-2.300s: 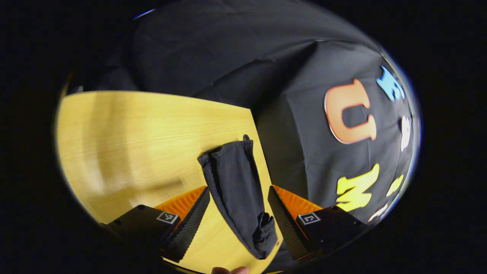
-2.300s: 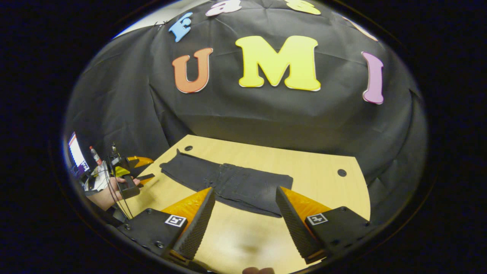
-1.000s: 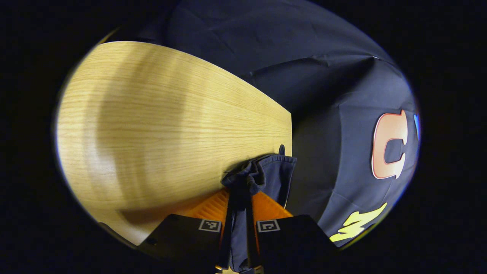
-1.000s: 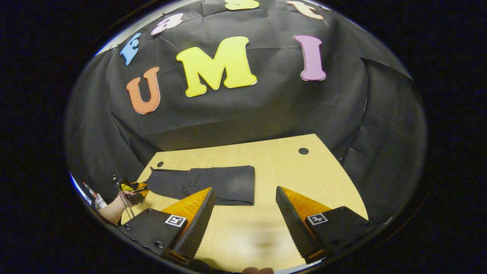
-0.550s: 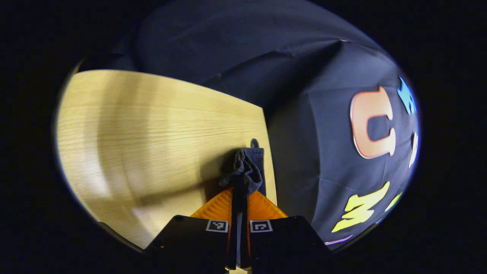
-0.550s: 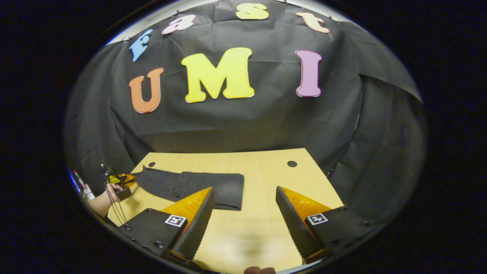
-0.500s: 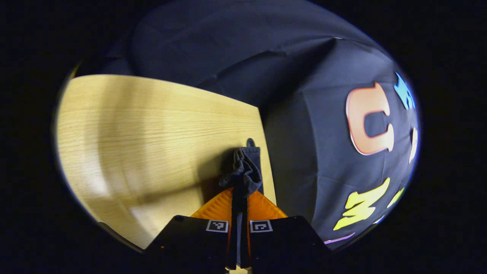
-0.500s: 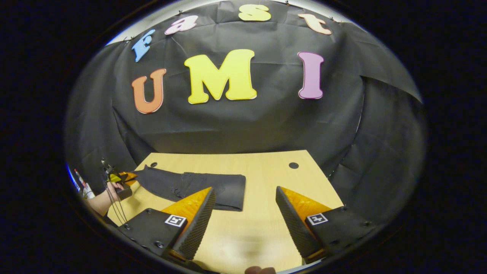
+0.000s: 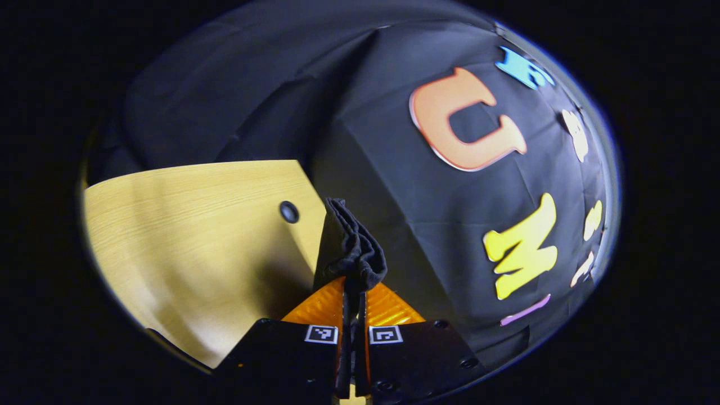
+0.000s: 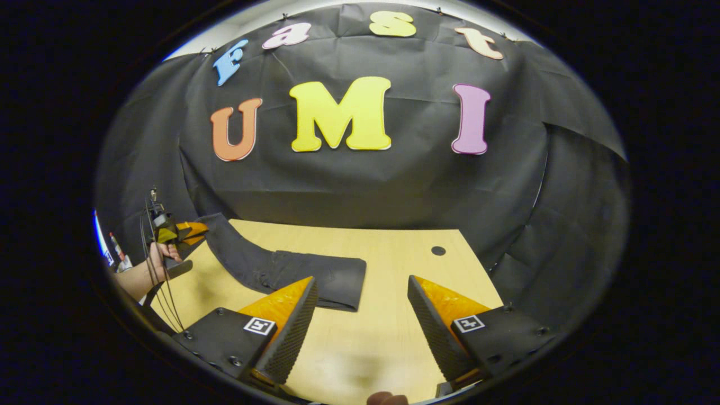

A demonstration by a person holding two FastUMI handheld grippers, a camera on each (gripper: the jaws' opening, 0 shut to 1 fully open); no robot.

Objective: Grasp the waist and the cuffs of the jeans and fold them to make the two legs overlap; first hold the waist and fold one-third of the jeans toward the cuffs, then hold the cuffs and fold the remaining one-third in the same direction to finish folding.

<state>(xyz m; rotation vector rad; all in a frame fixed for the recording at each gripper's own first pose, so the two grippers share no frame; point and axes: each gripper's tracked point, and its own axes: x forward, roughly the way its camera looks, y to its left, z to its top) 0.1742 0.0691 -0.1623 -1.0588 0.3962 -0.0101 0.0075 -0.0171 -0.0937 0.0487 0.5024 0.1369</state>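
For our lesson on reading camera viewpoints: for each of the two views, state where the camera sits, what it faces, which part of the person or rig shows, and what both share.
Left gripper view: rides the left gripper, shut on the jeans cuff above the table.
Right gripper view: rides the open right gripper, facing the booth wall; a hand holds the left gripper at far left.
Shared: jeans, table, left gripper.

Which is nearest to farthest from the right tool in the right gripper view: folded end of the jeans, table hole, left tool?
1. Folded end of the jeans: just ahead of the right tool, toward its left finger.
2. Table hole: farther back, right of centre.
3. Left tool: far left, raised, clamping the cuffs.
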